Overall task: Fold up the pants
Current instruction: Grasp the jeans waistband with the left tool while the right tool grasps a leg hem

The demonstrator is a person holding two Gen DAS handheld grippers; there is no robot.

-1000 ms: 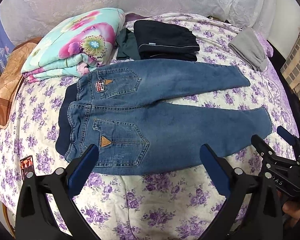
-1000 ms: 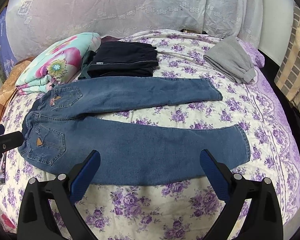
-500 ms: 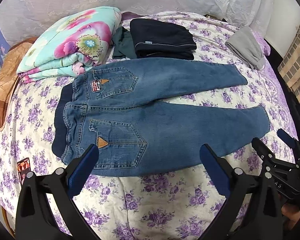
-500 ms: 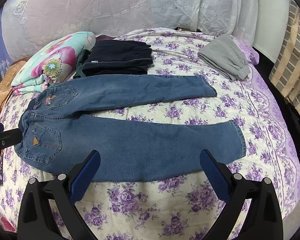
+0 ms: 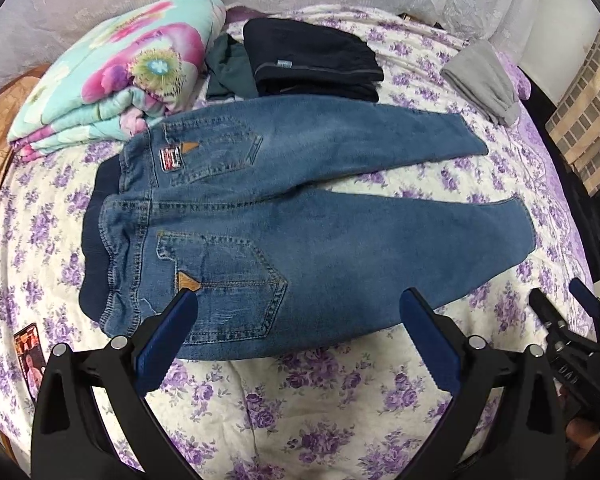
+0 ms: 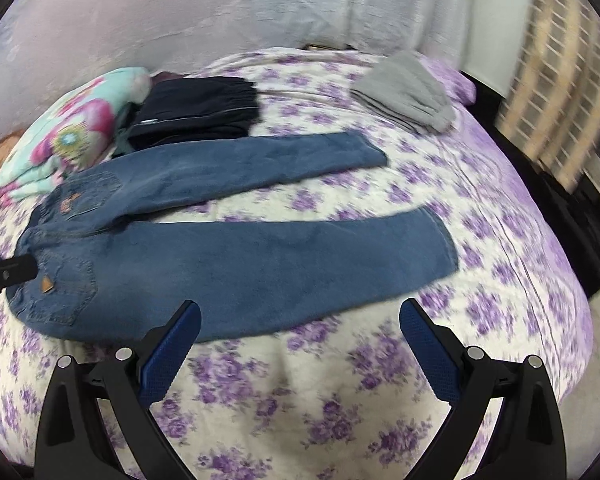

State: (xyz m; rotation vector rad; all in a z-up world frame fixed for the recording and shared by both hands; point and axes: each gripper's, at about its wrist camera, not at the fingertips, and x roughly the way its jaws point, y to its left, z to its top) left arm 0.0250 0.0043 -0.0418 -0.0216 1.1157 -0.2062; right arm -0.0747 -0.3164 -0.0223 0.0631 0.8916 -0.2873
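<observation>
Blue jeans (image 5: 300, 216) lie flat on the floral bedspread, back pockets up, waistband at the left, both legs spread out to the right. They also show in the right wrist view (image 6: 236, 256). My left gripper (image 5: 298, 320) is open and empty, hovering over the near edge of the seat and back pocket. My right gripper (image 6: 300, 334) is open and empty, over the near edge of the lower leg. The right gripper also shows at the right edge of the left wrist view (image 5: 568, 320).
A folded floral quilt (image 5: 112, 80) lies at the back left. Folded dark clothes (image 5: 312, 60) and folded grey pants (image 5: 484, 80) lie behind the jeans. A small card (image 5: 30, 356) lies at the left on the bedspread (image 5: 300, 400). The bed edge drops off at the right.
Both grippers have moved forward toward the jeans, which now look larger. The right wrist view has swung to the right and blurred. The jeans have not moved.
</observation>
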